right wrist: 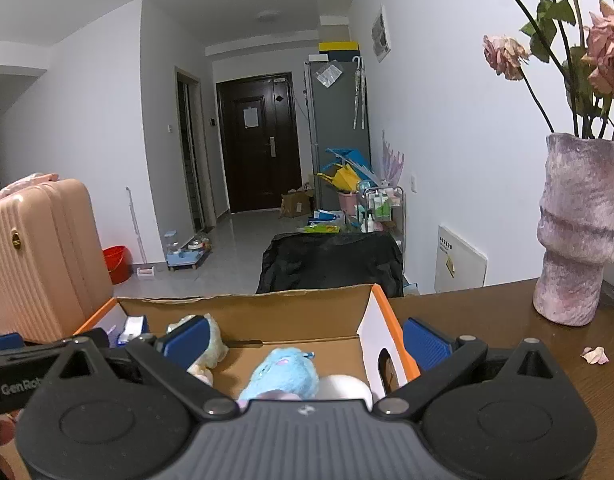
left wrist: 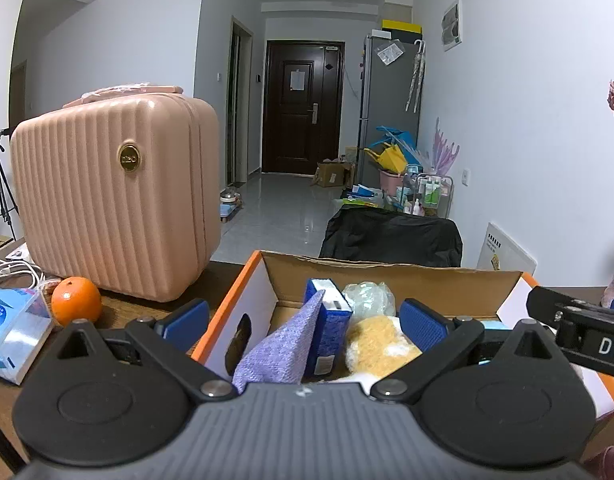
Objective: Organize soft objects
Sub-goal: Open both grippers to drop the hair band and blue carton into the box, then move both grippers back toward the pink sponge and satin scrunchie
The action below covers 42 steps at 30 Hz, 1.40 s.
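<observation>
**Evidently both claws spread over the box, nothing gripped**

Left wrist view. The left gripper (left wrist: 305, 318) is seen with its blue pads (left wrist: 423, 322) spread wide and nothing between them. It hangs over the left end of the cardboard box (left wrist: 387, 276), whose orange-edged side wall passes between the fingers. Inside are noted a purple cloth (left wrist: 281, 350) leaning on an upright blue carton (left wrist: 327, 326), a tan plush (left wrist: 377, 344) just beside the carton, and a clear crumpled bag (left wrist: 367, 298) behind it. Outside the box, on the table (left wrist: 119, 306), an orange (left wrist: 75, 300), a tissue pack (left wrist: 13, 332) and a pink case (left wrist: 115, 200) are recorded.

Right wrist view. The right gripper (right wrist: 305, 338) is likewise held wide and empty, over the right end of the box, its right finger outside the wall. A blue plush (right wrist: 285, 372) lies directly below, touching a white round object (right wrist: 347, 388); a cream plush (right wrist: 211, 344) sits partly behind the left pad. A vase (right wrist: 579, 232) stands well apart on the right.

Judged advice: if the blue plush is the next item, the claw should be brought inside the wall before descent, so cardboard is not pinched. The plush is best taken across its middle, deep between the pads, since pile compresses and slips. The other gripper, close by, should be kept clear.
</observation>
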Available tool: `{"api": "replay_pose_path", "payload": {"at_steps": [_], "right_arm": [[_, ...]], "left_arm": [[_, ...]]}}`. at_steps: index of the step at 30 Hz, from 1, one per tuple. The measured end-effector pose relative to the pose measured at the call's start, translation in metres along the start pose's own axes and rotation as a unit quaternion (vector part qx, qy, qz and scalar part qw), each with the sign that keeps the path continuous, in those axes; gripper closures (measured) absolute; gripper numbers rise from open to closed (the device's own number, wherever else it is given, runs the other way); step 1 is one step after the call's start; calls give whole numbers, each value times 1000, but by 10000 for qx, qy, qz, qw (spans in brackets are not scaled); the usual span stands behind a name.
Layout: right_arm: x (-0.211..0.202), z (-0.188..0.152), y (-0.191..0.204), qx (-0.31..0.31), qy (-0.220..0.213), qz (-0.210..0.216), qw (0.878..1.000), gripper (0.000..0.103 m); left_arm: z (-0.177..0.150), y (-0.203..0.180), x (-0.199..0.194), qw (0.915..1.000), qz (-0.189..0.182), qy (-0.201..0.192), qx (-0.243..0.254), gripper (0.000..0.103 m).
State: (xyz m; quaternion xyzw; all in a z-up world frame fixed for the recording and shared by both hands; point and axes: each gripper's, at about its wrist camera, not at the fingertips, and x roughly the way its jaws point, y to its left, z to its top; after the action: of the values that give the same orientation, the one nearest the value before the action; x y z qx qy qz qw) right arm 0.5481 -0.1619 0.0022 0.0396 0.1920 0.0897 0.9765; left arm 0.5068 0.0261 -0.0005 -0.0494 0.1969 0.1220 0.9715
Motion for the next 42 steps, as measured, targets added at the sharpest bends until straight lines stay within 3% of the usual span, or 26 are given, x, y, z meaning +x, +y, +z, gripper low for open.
{"api": "replay_pose_path", "payload": {"at_steps": [16,42], "right_arm": [[-40,-12,6,-222,-182,85,9996,0],[-120,-49,6,-291,-442,261,9983,0]], "left_arm": [[-9,17,-26,9999,-45,20,-119,0],[-40,40,-99,9999,-92,5,-83,0]]}}
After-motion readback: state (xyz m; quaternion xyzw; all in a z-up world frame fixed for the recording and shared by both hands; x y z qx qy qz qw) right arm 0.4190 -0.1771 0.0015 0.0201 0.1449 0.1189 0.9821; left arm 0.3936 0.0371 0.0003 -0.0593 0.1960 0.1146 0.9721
